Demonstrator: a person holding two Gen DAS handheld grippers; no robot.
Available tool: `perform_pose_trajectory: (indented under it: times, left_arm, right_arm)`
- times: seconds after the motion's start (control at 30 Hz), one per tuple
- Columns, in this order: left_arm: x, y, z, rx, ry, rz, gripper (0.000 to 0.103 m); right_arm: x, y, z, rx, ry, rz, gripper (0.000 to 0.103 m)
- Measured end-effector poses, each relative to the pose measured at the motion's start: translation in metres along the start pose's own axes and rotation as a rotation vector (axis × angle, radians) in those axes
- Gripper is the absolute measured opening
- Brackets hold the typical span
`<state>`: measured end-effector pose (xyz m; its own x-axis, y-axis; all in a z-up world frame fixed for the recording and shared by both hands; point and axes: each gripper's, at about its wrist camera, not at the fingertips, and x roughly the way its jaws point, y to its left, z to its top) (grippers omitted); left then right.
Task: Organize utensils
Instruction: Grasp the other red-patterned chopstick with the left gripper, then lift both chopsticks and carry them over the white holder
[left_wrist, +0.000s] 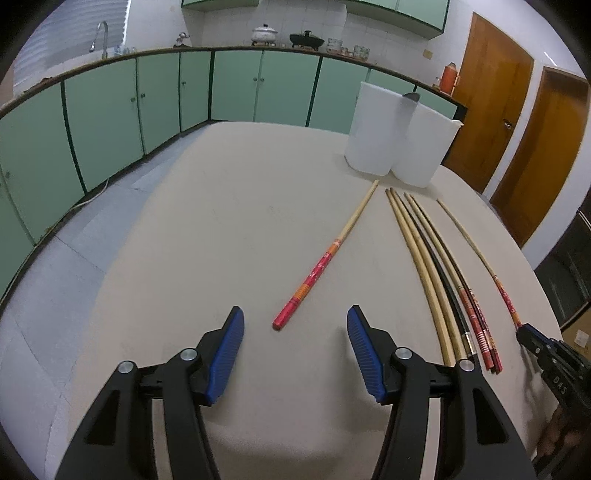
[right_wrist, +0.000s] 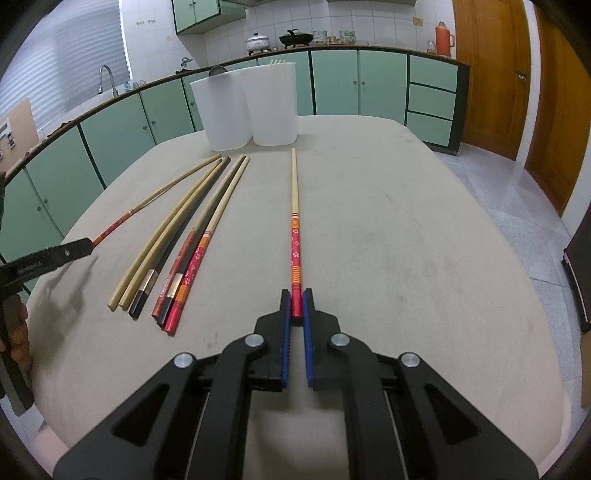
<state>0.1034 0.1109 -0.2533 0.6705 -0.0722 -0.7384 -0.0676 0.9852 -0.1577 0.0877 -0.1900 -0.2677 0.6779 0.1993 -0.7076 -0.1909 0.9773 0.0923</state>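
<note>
the right hand-held gripper (right_wrist: 296, 308) tilts down toward the desk (right_wrist: 406, 229), its blue pads clamped on the red end of a lone chopstick (right_wrist: 294, 221) lying to the right of the bundle of chopsticks (right_wrist: 184, 243). the left hand-held gripper (left_wrist: 295, 332) hovers with jaws apart (nothing between them) behind another red-ended chopstick (left_wrist: 325, 258). two white containers (right_wrist: 251, 107) stand at the far edge.

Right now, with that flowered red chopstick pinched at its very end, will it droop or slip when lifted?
Probably no droop: the flowered red chopstick looks like straight, stiff wood. It may pivot, since the right gripper is shut on only its glossy red tip. On the table it would likely roll if nudged.
</note>
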Motion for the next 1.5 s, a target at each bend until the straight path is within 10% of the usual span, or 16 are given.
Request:
perform_pose_trajectory:
  times: [0.37,0.93,1.5]
  left_arm:
    - [0.002,-0.023,-0.007,0.051,0.033,-0.001,0.007]
    - [0.002,-0.031,-0.011,0.062,0.017,0.025,0.018]
    - [-0.043,-0.056,0.008,0.112,-0.073,-0.002,0.005]
  right_arm:
    - [0.002,-0.003,0.003,0.013,0.007,0.002,0.006]
    - [0.000,-0.002,-0.001,-0.015,-0.011,0.008,0.007]
    - [-0.031,0.008,0.028,-0.111,-0.061,0.006,0.005]
